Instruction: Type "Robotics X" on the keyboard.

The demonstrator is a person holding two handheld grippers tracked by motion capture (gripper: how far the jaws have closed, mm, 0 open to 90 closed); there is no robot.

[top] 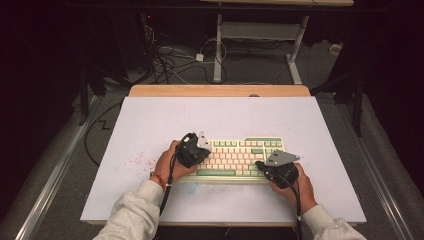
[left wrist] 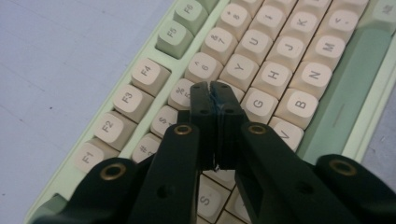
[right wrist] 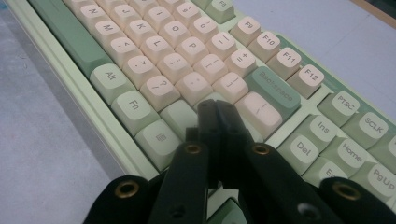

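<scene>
A pale green keyboard (top: 250, 141) with cream and green keys lies on the white table mat, a little right of the middle. My left gripper (top: 196, 148) hovers over its left end, jaws shut with nothing between them. In the left gripper view the left gripper's tips (left wrist: 211, 88) sit over the cream keys (left wrist: 254, 65) near the 5 and T. My right gripper (top: 272, 167) is at the keyboard's lower right, also shut and empty. In the right gripper view the right gripper's tips (right wrist: 215, 108) are over the green key below Backspace (right wrist: 273, 91).
The white mat (top: 150, 125) covers a wooden table with free room on every side of the keyboard; faint pink marks (top: 134, 160) stain it at the left. Beyond the far edge are a desk frame (top: 260, 35) and cables (top: 170, 60) on the floor.
</scene>
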